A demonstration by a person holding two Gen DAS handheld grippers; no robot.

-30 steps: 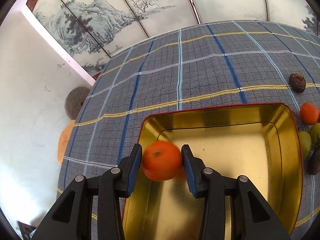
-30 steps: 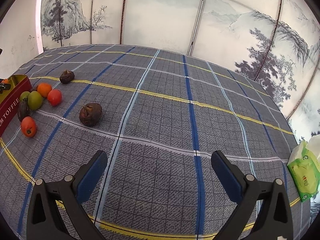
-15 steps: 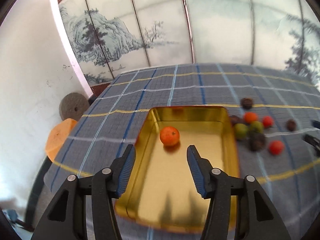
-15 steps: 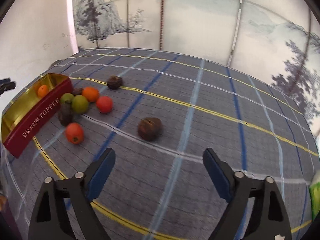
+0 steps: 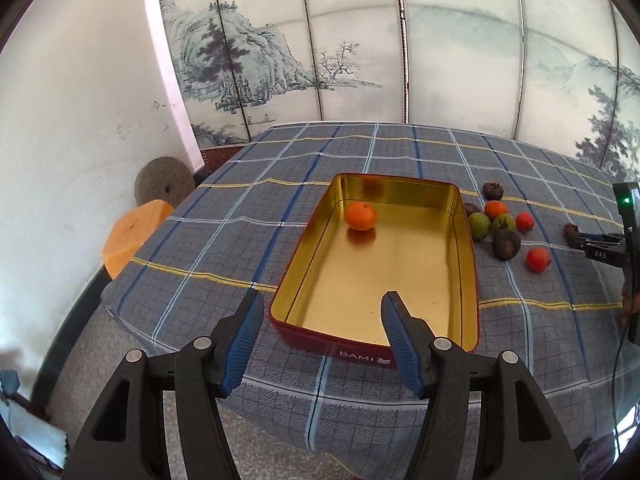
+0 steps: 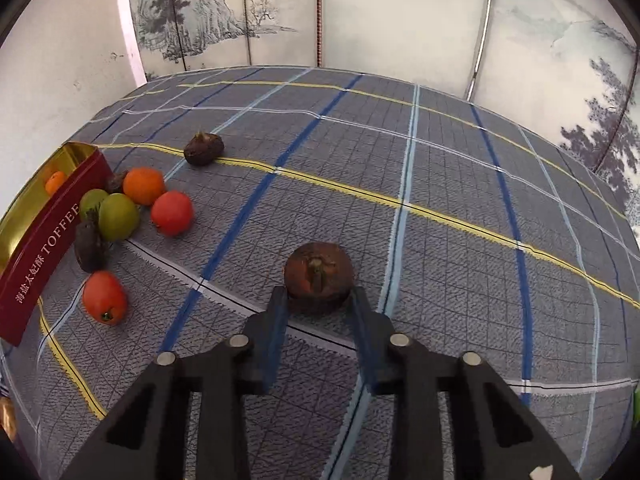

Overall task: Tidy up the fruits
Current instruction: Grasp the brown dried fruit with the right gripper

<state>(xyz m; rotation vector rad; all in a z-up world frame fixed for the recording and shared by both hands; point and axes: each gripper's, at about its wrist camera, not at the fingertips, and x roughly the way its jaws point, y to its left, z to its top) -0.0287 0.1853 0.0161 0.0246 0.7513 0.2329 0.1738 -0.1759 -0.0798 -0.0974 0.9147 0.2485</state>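
**One orange in the tin, a brown fruit between the right fingers**

The gold-lined tin (image 5: 466, 248) sits on the plaid tablecloth (image 5: 248, 200) and serves as the landmark here. Inside it, toward its far end, lies a single orange (image 5: 361, 216). The left gripper (image 5: 320, 307) hovers over the tin's near edge with its fingers spread wide and nothing between them.

Just beyond the tin's right wall lies a loose cluster of fruit: an orange one (image 6: 143, 185), two green ones (image 6: 118, 216), a red one (image 6: 172, 213), another red one (image 6: 105, 297) nearer the tin's front corner, and a dark one (image 6: 89, 246) against the wall (its kind is hard to tell). A second dark fruit (image 6: 203, 148) lies farther out, past the cluster.

Well away from the tin, the right gripper (image 6: 319, 296) has its fingers narrowed around a brown fruit (image 6: 318, 271) resting on the cloth; both fingertips sit right at its sides, though firm contact cannot be confirmed.
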